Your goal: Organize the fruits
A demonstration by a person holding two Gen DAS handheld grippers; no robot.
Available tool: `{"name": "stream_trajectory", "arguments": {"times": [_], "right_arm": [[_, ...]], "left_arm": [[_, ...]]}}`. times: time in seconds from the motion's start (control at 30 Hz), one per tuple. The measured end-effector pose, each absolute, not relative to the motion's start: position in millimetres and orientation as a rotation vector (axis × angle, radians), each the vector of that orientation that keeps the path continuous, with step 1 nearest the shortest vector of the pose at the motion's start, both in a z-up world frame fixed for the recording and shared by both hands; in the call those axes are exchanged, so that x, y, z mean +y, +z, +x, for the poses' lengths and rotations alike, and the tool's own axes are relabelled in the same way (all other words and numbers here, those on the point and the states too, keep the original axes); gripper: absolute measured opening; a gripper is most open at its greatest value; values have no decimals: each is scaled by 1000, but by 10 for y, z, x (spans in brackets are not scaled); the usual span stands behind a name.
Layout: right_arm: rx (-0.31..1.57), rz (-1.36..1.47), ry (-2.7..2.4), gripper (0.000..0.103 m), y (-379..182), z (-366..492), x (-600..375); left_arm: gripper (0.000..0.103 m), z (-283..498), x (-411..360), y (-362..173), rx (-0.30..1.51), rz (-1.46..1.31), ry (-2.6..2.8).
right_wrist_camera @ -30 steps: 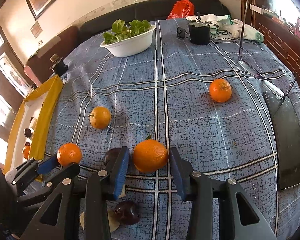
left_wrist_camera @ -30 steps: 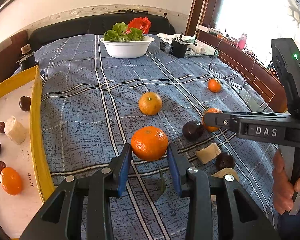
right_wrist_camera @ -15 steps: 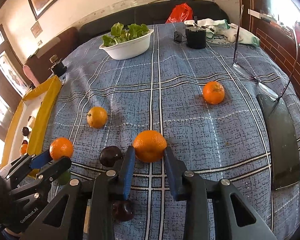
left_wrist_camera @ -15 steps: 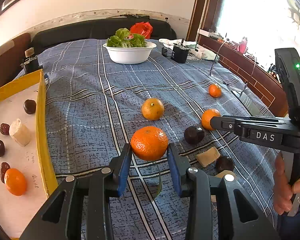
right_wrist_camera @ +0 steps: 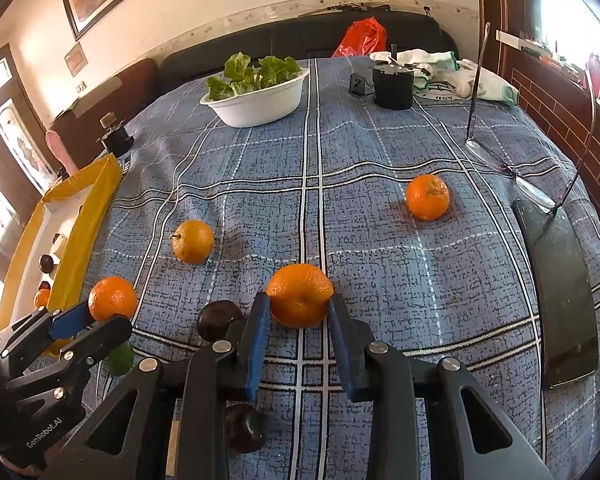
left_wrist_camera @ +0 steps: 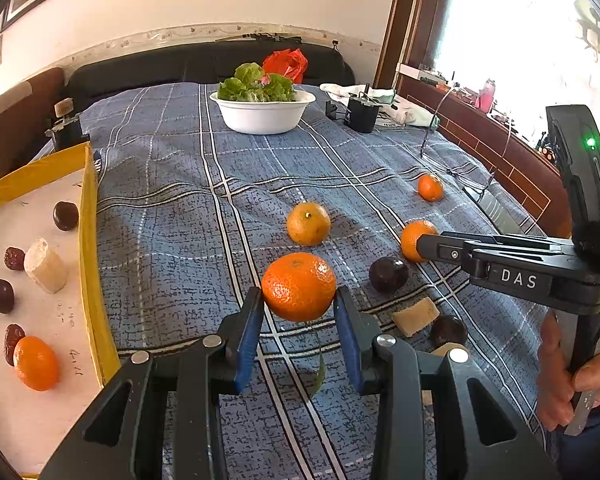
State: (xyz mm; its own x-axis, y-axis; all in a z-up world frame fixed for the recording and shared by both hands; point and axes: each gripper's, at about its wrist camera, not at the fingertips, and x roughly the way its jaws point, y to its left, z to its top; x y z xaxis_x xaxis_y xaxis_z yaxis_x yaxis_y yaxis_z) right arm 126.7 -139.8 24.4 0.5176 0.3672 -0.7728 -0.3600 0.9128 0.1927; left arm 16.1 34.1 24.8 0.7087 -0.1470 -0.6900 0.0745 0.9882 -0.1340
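- The left gripper (left_wrist_camera: 299, 320) has its jaws clenched on a mandarin (left_wrist_camera: 298, 286), carried clear above the blue plaid cloth (left_wrist_camera: 172, 216) that covers the worktop, not far from the yellow-rimmed tray (left_wrist_camera: 87, 240) at the left edge.
- The right gripper (right_wrist_camera: 299, 334) has its jaws clamped on a second mandarin (right_wrist_camera: 300, 295), which looks to sit on the cloth near the front edge.
- Two loose mandarins lie further back: a paler one (right_wrist_camera: 192, 241) towards the left, a brighter one (right_wrist_camera: 427, 197) towards the right edge. The tray holds a mandarin (left_wrist_camera: 35, 363) with dark round fruits and a pale block.
- Risk: both jaws pinch round, soft-skinned fruit low on its curve. A quick swing could probably let one squirt forward and roll off the cloth.
- Risk: a dark plum-like fruit (right_wrist_camera: 220, 320) lies just beside the right gripper's left finger, another (right_wrist_camera: 245, 428) beneath the gripper. Dragging rather than lifting could knock them.
- Risk: the two grippers are close. If both head for the tray together, they could collide.
- Risk: a cleaver (right_wrist_camera: 560, 300) and spectacles (right_wrist_camera: 500, 164) lie along the right edge, in the way of any reach for the far mandarin.
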Motion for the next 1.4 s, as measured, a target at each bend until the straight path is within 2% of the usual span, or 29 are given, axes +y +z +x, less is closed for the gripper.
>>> {"name": "stream_trajectory", "arguments": {"times": [0.07, 0.17, 0.43, 0.57, 0.6, 0.93, 1.13, 1.17, 1.4], "right_arm": [[921, 28, 445, 31, 267, 1266, -1419], [887, 63, 468, 20, 340, 1240, -1454], [850, 45, 445, 20, 390, 1182, -1439], [855, 83, 449, 48, 378, 1212, -1499], [856, 82, 448, 50, 373, 1217, -1500], [913, 49, 492, 50, 184, 1320, -1237], [896, 16, 486, 44, 173, 1296, -1196], [897, 21, 487, 38, 176, 1296, -1211], [894, 27, 480, 38, 196, 1271, -1246]], "left_arm": [[35, 150, 355, 260, 768, -101, -117], [35, 137, 379, 280, 760, -109, -108], [35, 30, 467, 329, 738, -122, -85], [35, -2, 489, 323, 738, -127, -84], [35, -7, 488, 323, 738, -128, -85], [35, 23, 491, 298, 750, -144, -108], [35, 14, 495, 299, 748, -150, -119], [35, 14, 496, 300, 748, -151, -119], [35, 18, 496, 295, 750, -150, -117]]}}
